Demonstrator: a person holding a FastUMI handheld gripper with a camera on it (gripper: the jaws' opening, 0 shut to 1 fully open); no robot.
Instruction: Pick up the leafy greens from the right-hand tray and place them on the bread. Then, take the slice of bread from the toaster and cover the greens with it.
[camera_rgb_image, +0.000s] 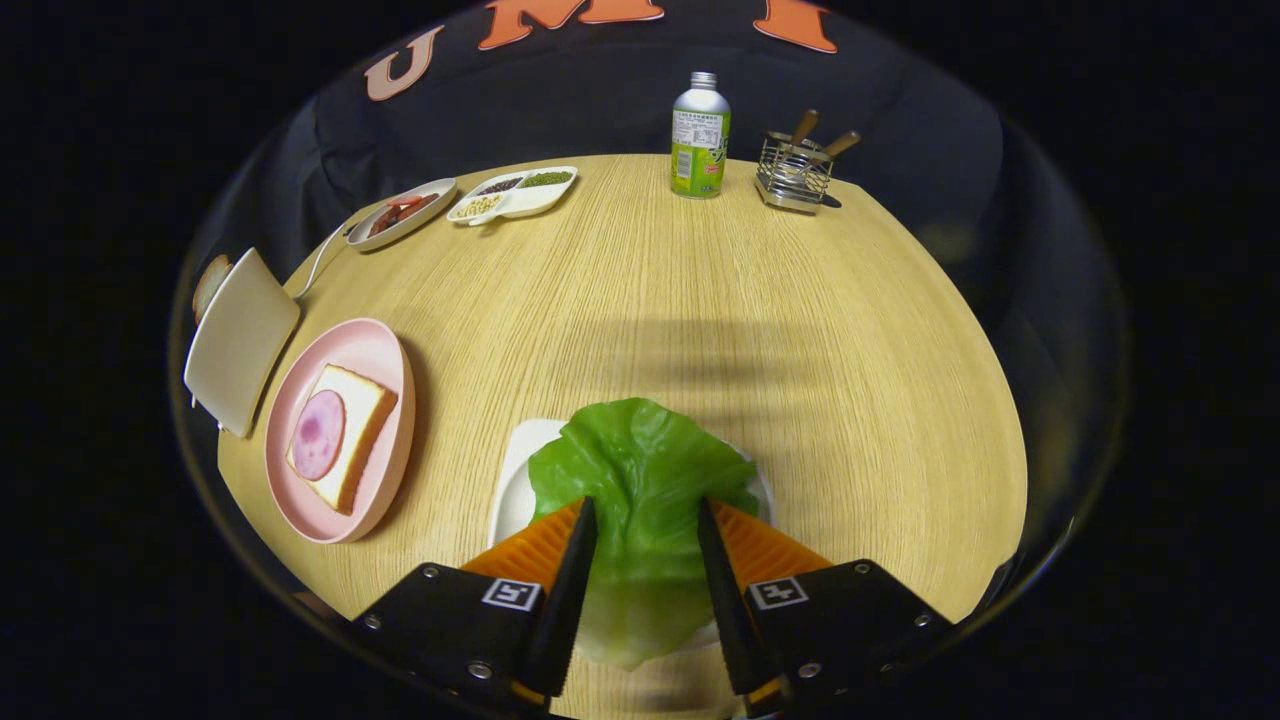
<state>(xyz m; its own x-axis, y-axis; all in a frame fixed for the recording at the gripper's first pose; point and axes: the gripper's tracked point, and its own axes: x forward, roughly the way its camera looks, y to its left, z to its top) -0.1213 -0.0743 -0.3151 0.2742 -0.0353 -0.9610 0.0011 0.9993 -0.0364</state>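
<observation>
We see the hand-held gripper (645, 515) poised over the wooden bench (700, 300), its two fingers spread apart with a broad leaf of leafy greens (640, 470) lying in the gap between them. The leaf runs from under the fingers' bases to just beyond their tips, and we cannot tell whether either finger touches it. Beneath the greens lies a white tray (520, 470), its pale corner peeking out on the left side of the leaf.

To the left of the fingers, well apart from the greens, we find a pink plate (375, 345) carrying a slice of bread (358, 420) topped with a round slice of ham (318, 435). Just beyond the plate, at the bench's left edge, sits a cream toaster (238, 340) with a slice of toast (210, 283) showing behind it.

At the far side of the bench we see an oval dish (400, 215) with reddish food, beside it a divided dish (515, 193) of beans and grains, then a green-labelled bottle (699, 137) standing upright, and a wire holder (793, 172) with two wooden handles leaning in it
</observation>
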